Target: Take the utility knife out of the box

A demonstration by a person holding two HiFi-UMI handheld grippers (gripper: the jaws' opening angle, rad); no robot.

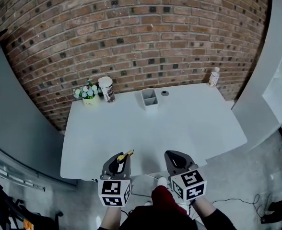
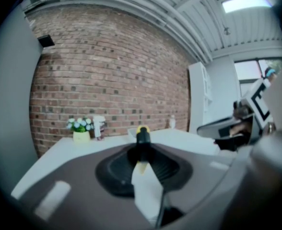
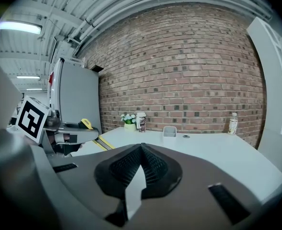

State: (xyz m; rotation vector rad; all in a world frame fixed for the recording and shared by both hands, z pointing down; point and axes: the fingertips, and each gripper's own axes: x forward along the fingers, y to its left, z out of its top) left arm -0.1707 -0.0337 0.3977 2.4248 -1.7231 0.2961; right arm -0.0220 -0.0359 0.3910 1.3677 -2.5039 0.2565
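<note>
My left gripper is clamped on the utility knife. In the left gripper view the jaws pinch its black body, and the yellow end sticks out beyond the tips. From the head view, the knife points up and to the right over the near edge of the white table, so it is out of the box and well apart from it.

My right gripper hangs just beside the left, also at the near edge. In the right gripper view its jaws are pressed together with nothing between them. That view also catches the left gripper off to its left, with the yellow of the knife showing.

The small grey box stands upright at the far side of the table, near the brick wall. I can make out a divider inside it. Just to its right lies a small dark round object. Further left along the far edge are a cup and, beside it at the corner, a little pot of flowers. A small bottle stands at the far right corner.
</note>
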